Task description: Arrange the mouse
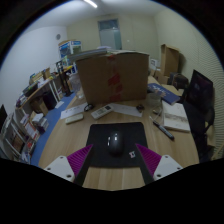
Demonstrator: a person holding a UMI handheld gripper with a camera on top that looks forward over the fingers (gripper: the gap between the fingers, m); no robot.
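So there's a lot of clutter on this light wooden counter [100, 172]. The biggest thing is a big brown cardboard box [114, 78] standing at the far side, pretty much blocking everything behind it. Just in front of the box there's a flat white keyboard [124, 108], and off to its left a small white boxy thing [74, 117] I can't really make out. Over on the right there's a stack of papers or a notebook [176, 119] with a dark pen-like stick [161, 128] lying beside it, and a black office chair [201, 100] right at the counter's right edge. Far left is a bookshelf [28, 115] packed with books and folders.

The black computer mouse [115, 143] is a smooth, rounded, dark one with a faint lighter stripe down the middle where the wheel is. It sits on a black rectangular mouse mat [113, 139], roughly in the middle, nearer to us than the keyboard. Nothing lies between it and the claw [112, 157].

The claw is spread wide, its pink-padded fingers [80, 156] well apart on either side, gripping nothing. The mouse is just ahead of the fingertips, centred in the gap but not touched by either one.
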